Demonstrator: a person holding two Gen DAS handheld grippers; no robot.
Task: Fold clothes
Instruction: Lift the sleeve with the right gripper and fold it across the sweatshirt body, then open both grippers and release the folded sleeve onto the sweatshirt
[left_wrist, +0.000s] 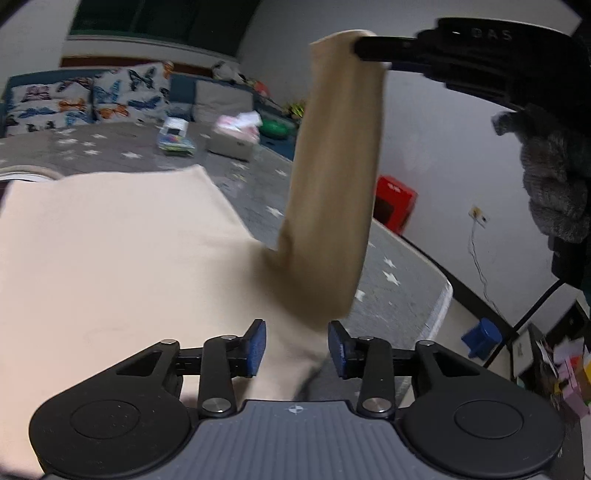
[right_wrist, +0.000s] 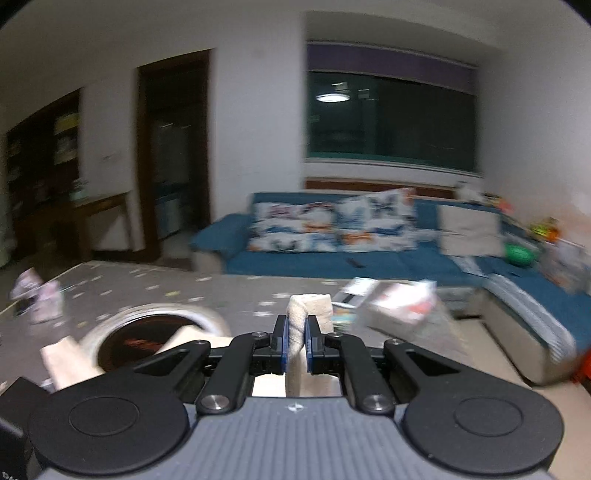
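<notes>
A cream garment (left_wrist: 122, 251) lies spread flat on the grey star-patterned surface (left_wrist: 255, 181), filling the left of the left wrist view. One strip of it (left_wrist: 332, 177), likely a sleeve, is lifted high at the right, held at its top by my right gripper (left_wrist: 360, 46), seen there as a black shape. In the right wrist view my right gripper (right_wrist: 296, 338) is shut on a bunched fold of that cream cloth (right_wrist: 310, 306). My left gripper (left_wrist: 296, 347) stands open just above the garment's near corner, with nothing between its blue pads (left_wrist: 258, 347).
A blue sofa (right_wrist: 406, 258) with butterfly cushions (right_wrist: 332, 225) stands behind the surface. Boxes and papers (left_wrist: 207, 138) lie at its far end. A round tape roll (right_wrist: 159, 328) sits at the left. The surface's right edge (left_wrist: 439, 299) drops to the floor, where a red box (left_wrist: 393, 199) stands.
</notes>
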